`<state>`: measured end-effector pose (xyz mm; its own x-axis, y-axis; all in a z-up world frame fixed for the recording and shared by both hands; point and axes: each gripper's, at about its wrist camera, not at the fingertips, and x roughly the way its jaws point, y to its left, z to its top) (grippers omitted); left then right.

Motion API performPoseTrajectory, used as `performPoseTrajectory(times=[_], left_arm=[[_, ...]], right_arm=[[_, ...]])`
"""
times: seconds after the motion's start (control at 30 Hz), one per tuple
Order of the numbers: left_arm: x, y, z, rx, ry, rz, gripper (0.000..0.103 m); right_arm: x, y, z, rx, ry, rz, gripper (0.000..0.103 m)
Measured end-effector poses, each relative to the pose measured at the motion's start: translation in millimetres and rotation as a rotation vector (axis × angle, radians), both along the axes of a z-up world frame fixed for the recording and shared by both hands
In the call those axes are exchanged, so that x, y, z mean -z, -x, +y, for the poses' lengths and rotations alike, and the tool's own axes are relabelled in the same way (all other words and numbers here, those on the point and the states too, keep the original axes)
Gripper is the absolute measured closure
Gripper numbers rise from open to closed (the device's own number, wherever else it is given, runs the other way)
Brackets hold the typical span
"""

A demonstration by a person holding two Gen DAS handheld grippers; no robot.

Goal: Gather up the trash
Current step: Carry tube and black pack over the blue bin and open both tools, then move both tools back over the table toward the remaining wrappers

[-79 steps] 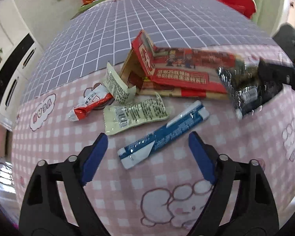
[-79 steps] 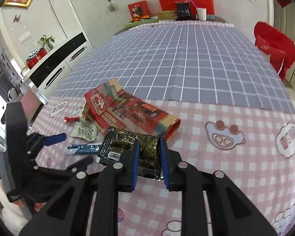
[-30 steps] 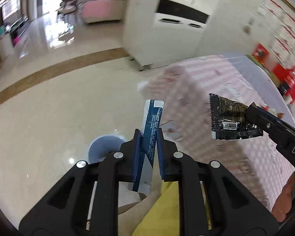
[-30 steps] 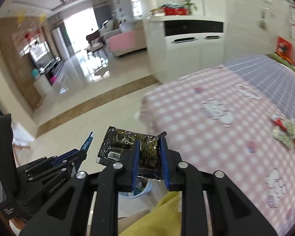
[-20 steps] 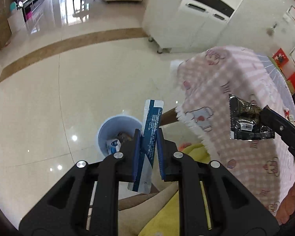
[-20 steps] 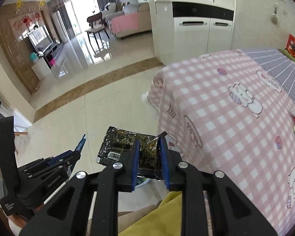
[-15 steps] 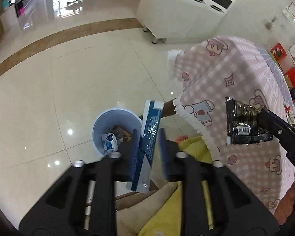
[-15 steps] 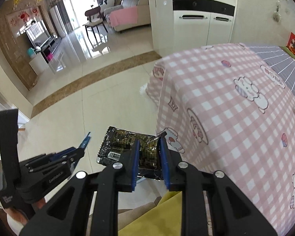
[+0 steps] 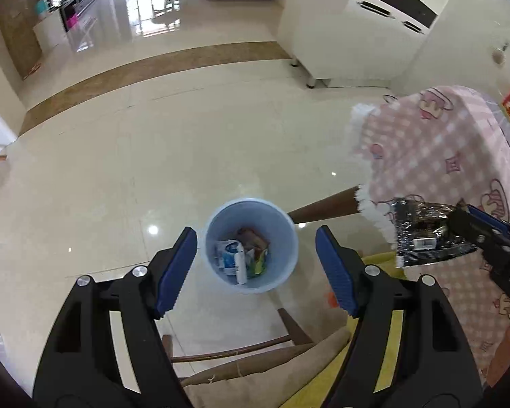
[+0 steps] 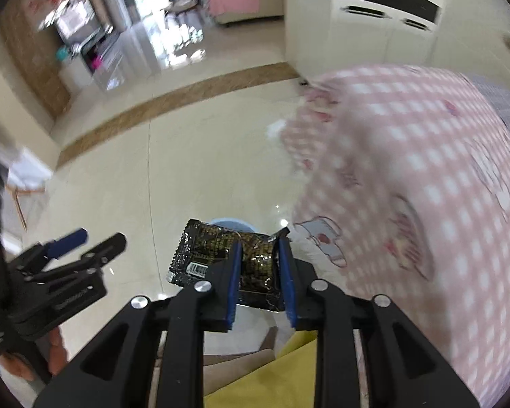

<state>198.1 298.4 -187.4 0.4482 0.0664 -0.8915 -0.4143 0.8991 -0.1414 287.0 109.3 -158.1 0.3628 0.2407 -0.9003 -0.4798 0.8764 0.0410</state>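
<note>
- I have the left gripper point(image 9: 255, 268) aimed straight down over the pale blue waste bin point(image 9: 251, 204) on the floor, so whatever it lets go falls inside; its jaws are opening, wide apart, with nothing between them.
- Wrappers already lie at the bin's bottom, a blue-and-white wrapper point(image 9: 233, 260) among them.
- The right gripper point(image 10: 260, 272) carries the black foil packet point(image 10: 217, 255) just above the bin's rim, beside the pink checked tablecloth point(image 10: 425, 170); its jaws are opening, the packet between them, and I cannot tell whether the pads grip it.
- Compared with a second ago, the blue-and-white wrapper has left the left jaws, and both grippers sit lower over the bin.
</note>
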Motion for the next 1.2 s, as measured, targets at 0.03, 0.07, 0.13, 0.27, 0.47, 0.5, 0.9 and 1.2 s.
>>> performPoseTrajectory(times=[0.03,0.07,0.13,0.27,0.47,0.5,0.9,1.2], left_arm=[[-2.1,3.9,3.4,-0.011,-0.007,-0.006,0.032],[-3.4,6.5,6.1,-0.021,-0.009,-0.01,0.032],[-3.7,11.5,11.5,-0.033,-0.007,-0.009,0.032],[1.1,15.8,12.7,-0.038,-0.02,0.012,0.032],[5.2,16.6,1.9,-0.012,-0.002,0.015,0.032],[4.2,16.1,-0.6,-0.005,0.008,0.009,0.032],[-40.9,-0.6,-49.9,0.108,-0.01,-0.101,0.032],[-80.8,-23.7,-126.0,0.277,-0.005,-0.201,0.031]], right_arm=[[1.0,0.6,6.6,-0.01,0.02,-0.013,0.047],[2.0,0.8,11.3,-0.008,0.038,-0.036,0.018],[2.8,3.5,13.1,-0.002,0.026,-0.061,0.016],[10.3,6.0,17.0,-0.024,0.046,-0.034,0.016],[10.5,6.0,7.2,-0.006,0.049,-0.015,0.016],[10.3,6.5,7.0,-0.001,0.052,-0.016,0.016],[-34.8,16.0,-56.2,0.099,-0.089,-0.057,0.016],[-72.1,25.9,-138.5,0.245,-0.101,-0.152,0.016]])
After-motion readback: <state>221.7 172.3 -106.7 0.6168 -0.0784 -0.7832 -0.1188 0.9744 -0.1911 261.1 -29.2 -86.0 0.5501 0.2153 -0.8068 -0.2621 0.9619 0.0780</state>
